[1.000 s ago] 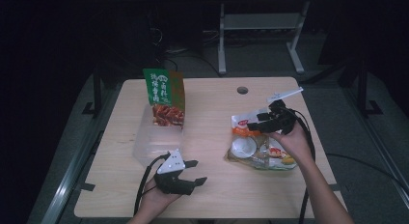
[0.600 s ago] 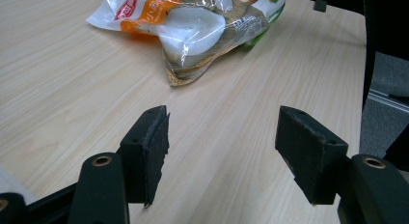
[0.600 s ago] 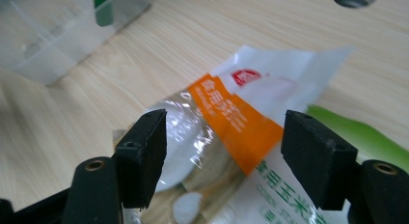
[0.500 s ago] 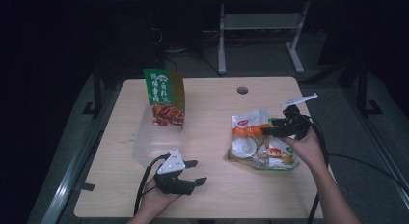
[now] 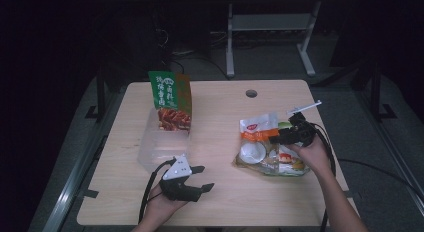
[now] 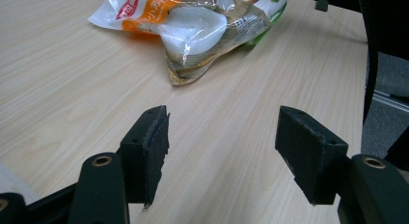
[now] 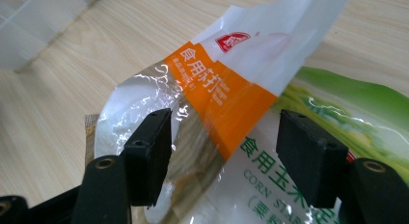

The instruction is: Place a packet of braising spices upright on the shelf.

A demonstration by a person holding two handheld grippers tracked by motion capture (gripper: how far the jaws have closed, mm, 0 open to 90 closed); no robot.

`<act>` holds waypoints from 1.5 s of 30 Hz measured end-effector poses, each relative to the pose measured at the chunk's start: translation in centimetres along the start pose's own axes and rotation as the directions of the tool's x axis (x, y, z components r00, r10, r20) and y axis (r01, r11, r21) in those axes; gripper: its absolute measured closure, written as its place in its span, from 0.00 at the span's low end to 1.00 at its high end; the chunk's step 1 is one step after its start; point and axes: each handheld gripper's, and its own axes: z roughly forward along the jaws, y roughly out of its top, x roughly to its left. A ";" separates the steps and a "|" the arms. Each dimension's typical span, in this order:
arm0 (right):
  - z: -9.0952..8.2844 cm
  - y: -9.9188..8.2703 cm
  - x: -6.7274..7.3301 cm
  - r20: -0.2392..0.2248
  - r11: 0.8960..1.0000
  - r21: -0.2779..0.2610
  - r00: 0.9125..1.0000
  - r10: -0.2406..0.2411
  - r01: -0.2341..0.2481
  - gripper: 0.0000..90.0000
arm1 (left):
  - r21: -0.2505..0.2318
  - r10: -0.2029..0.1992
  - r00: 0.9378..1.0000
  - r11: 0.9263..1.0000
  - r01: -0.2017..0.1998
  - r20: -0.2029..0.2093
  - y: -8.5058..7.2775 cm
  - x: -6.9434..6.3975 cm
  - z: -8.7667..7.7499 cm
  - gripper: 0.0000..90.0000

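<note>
While our left gripper rests with jaws spread and empty near the table's front edge, our right gripper hovers over the orange-banded packet atop the packet pile, jaws just narrowing, gripping nothing.

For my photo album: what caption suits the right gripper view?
Open right gripper poised over a white-and-orange food packet on a wooden table.

The left gripper rests low at the near edge of the bench, jaws spread wide on nothing. The right gripper, at the bench's right side, points left, its jaws just closing a little, still apart.
</note>
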 end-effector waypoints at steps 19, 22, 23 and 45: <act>1.6 0.4 0.2 0.012 1.000 -0.011 1.000 -0.012 0.013 0.83 | 0.005 -0.007 1.000 1.000 0.007 0.003 0.0 0.1 0.1 0.40; 1.3 0.4 0.3 0.004 1.000 -0.017 1.000 -0.009 0.010 0.92 | 0.005 -0.008 1.000 1.000 0.008 0.002 0.0 0.1 0.1 0.40; 1.3 0.4 0.3 -0.006 1.000 -0.028 1.000 -0.008 0.008 0.95 | 0.004 -0.008 1.000 1.000 0.008 0.002 0.0 0.1 0.1 0.40; -2.2 -1.3 4.6 -0.095 0.970 -0.210 0.984 -0.149 0.126 1.00 | 0.007 -0.006 1.000 1.000 0.006 0.013 0.1 -0.2 0.6 0.40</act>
